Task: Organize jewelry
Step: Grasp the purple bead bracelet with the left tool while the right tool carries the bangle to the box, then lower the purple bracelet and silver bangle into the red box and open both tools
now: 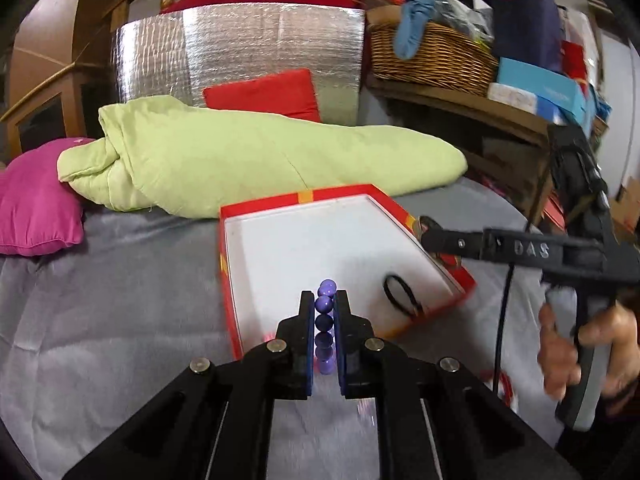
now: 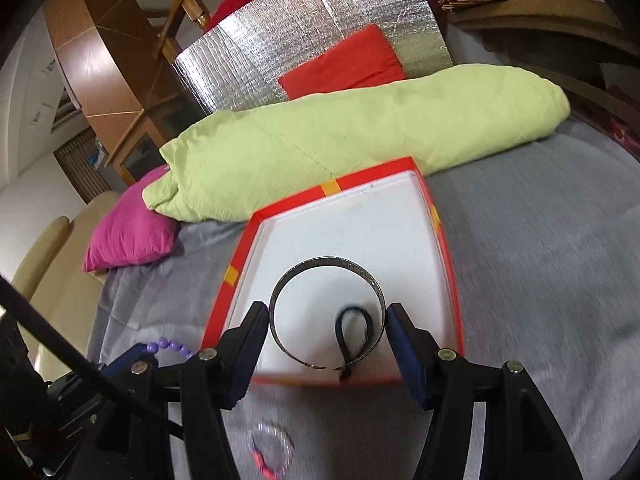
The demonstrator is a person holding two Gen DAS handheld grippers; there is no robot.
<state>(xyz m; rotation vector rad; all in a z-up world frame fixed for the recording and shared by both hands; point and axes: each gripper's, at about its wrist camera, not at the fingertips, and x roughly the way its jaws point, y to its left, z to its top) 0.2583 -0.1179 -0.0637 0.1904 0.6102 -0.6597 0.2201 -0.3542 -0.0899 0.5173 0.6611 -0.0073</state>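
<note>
We hold the purple bead strand point(image 1: 325, 326) clamped in our left tongs point(image 1: 325, 300), its long axis running along the fingers toward the red box point(image 1: 280, 200) just ahead; our right tongs point(image 2: 328, 316) grip the dark bangle point(image 2: 326, 268) over that box

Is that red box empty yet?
No. The red box has a black loop lying on its white floor; the bangle is held above it.

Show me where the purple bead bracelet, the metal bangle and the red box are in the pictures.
purple bead bracelet point(image 1: 325, 322), left wrist view, on a middle bead.
metal bangle point(image 2: 326, 262), right wrist view, on its far arc.
red box point(image 2: 288, 204), right wrist view, on its far rim.
</note>
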